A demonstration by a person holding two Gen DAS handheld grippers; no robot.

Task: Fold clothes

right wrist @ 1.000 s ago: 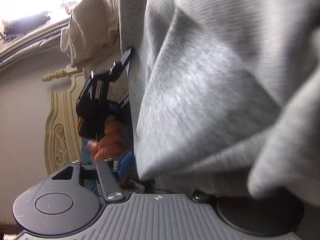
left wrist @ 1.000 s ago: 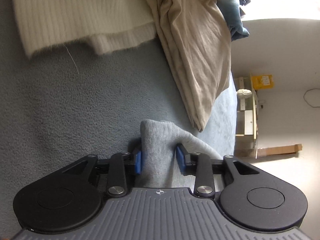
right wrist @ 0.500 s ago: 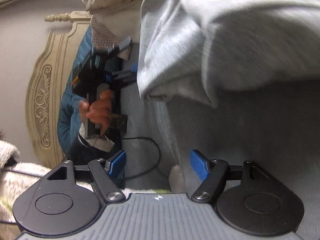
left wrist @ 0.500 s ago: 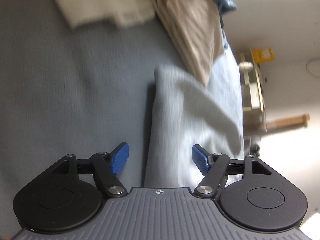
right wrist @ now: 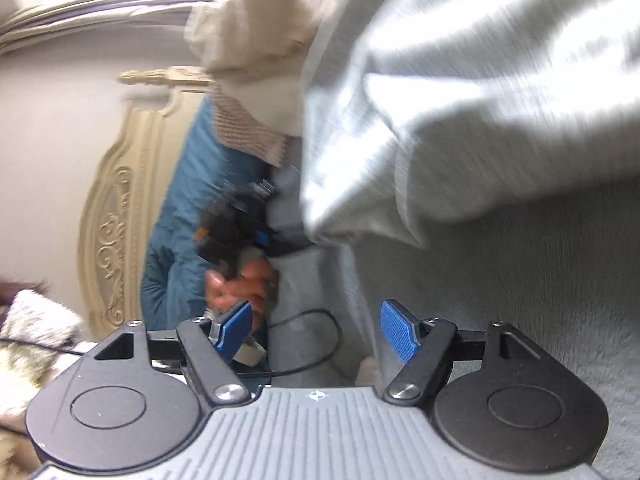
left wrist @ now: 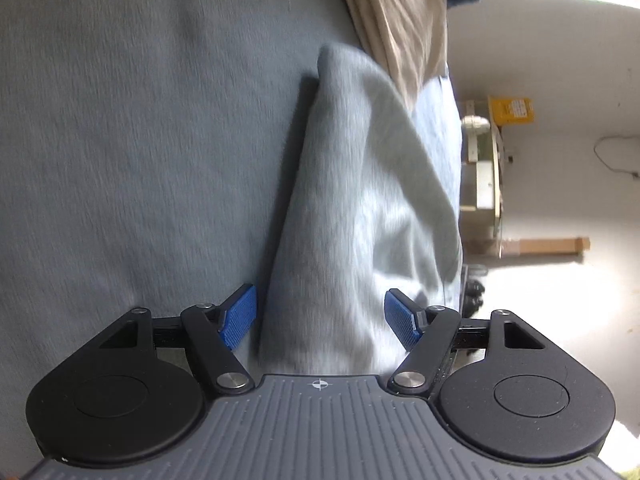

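1. two tools have let go within the last second. a second ago the left tool (left wrist: 320, 316) was clenched on a fold of the light grey knitted sweatshirt (left wrist: 360, 208); its jaws then opened, and now its blue ribbed pads (left wrist: 238, 318) stand clear on either side of the cloth, pressing nothing.
2. the right tool (right wrist: 316, 330) was buried in the same grey fabric a second ago, with one finger hidden. its jaws have also widened and are released, with only a black cable (right wrist: 312, 344) and the bed surface visible between the pads.
3. the sweatshirt now lies on the grey-blue fleecy bed cover (left wrist: 140, 140) as a long narrow folded shape. in the left wrist view it runs away from the tool toward the beige cotton garment (left wrist: 400, 20) at the far edge, just touching or overlapping it; i cannot tell which.
4. in the right wrist view the sweatshirt (right wrist: 460, 100) fills the upper right, bunched and blurred, and the person's hand (right wrist: 240, 284) grips the left tool (right wrist: 260, 236) beside its lower corner.
5. compared with half a second ago, the left view sits further back from the cloth, so more of the fold shows.
6. judgement: this fold looks laid down and dropped. the shape is still humped and uneven on the right side, so a further fold or smoothing likely remains.
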